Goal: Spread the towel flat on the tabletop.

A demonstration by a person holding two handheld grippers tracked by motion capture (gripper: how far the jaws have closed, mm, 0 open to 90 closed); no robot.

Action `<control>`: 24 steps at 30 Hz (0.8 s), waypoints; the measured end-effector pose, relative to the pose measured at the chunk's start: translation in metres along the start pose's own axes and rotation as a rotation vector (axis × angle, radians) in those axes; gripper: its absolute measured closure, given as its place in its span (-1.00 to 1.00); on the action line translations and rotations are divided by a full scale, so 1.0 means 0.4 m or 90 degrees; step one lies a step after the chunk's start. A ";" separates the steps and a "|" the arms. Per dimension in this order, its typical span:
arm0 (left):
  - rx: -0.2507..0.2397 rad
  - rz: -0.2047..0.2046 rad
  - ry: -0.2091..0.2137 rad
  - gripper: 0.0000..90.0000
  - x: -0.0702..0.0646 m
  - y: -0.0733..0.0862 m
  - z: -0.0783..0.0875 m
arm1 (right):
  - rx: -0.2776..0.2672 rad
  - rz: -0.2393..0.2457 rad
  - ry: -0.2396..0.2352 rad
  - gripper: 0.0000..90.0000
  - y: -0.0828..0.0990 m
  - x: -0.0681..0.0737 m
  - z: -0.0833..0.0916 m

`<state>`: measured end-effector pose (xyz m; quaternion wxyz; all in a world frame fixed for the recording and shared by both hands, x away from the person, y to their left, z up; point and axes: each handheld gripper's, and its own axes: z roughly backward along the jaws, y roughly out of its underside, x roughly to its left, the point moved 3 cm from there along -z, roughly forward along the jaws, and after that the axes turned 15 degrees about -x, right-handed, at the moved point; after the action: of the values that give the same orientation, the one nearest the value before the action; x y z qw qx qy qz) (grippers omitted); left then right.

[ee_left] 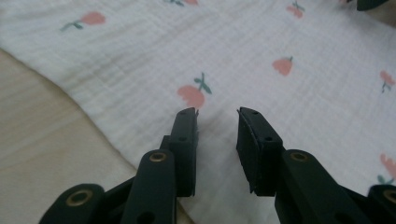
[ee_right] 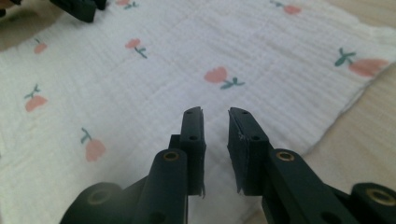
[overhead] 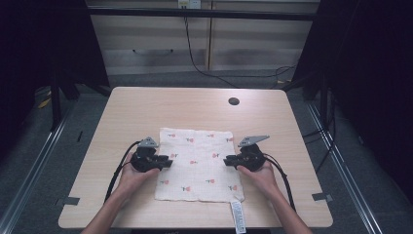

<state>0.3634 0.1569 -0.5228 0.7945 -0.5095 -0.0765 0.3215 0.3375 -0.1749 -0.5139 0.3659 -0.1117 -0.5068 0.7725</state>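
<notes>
Table (overhead: 146,105) – cloth (overhead: 199,165) flat between left claw (overhead: 169,162), right claw (overhead: 227,160)

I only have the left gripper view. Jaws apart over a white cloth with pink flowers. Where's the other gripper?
Observer: In the high view the right gripper sits at the cloth's right edge, facing the left gripper at the left edge.
Operator: Is the right one holding anything?
Observer: No. In the right gripper view its jaws stand slightly apart above the white flower-print cloth, nothing between them.
Operator: Cloth folded or flat?
Observer: The high view shows it spread flat as one rectangle on the light wooden table.
Operator: Anything else I'm missing?
Observer: A white label strip hangs from the cloth's near edge towards the table's front.
</notes>
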 end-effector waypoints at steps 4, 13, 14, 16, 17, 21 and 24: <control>-0.003 -0.010 -0.005 0.57 0.000 0.007 0.010 | 0.017 -0.003 0.003 0.68 0.026 -0.006 -0.002; -0.015 -0.006 0.002 0.60 -0.011 0.018 0.017 | 0.019 -0.027 0.010 0.72 0.052 0.002 0.043; -0.014 -0.004 0.006 0.60 -0.015 0.019 0.018 | 0.019 -0.029 0.009 0.73 0.055 0.003 0.047; -0.007 -0.008 0.010 0.60 -0.025 0.021 0.022 | 0.021 -0.028 0.010 0.73 0.059 0.006 0.055; -0.007 -0.008 0.010 0.60 -0.025 0.021 0.022 | 0.022 -0.025 0.011 0.73 0.061 0.007 0.058; -0.004 -0.017 0.012 0.59 -0.043 0.029 0.030 | 0.017 -0.024 0.016 0.73 0.066 0.017 0.065; -0.006 -0.021 0.018 0.60 -0.063 0.039 0.040 | 0.027 -0.018 0.015 0.73 0.075 0.034 0.080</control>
<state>0.3298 0.1586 -0.5236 0.7984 -0.5164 -0.0753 0.3005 0.2968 -0.1947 -0.5223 0.3851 -0.1058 -0.4877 0.7763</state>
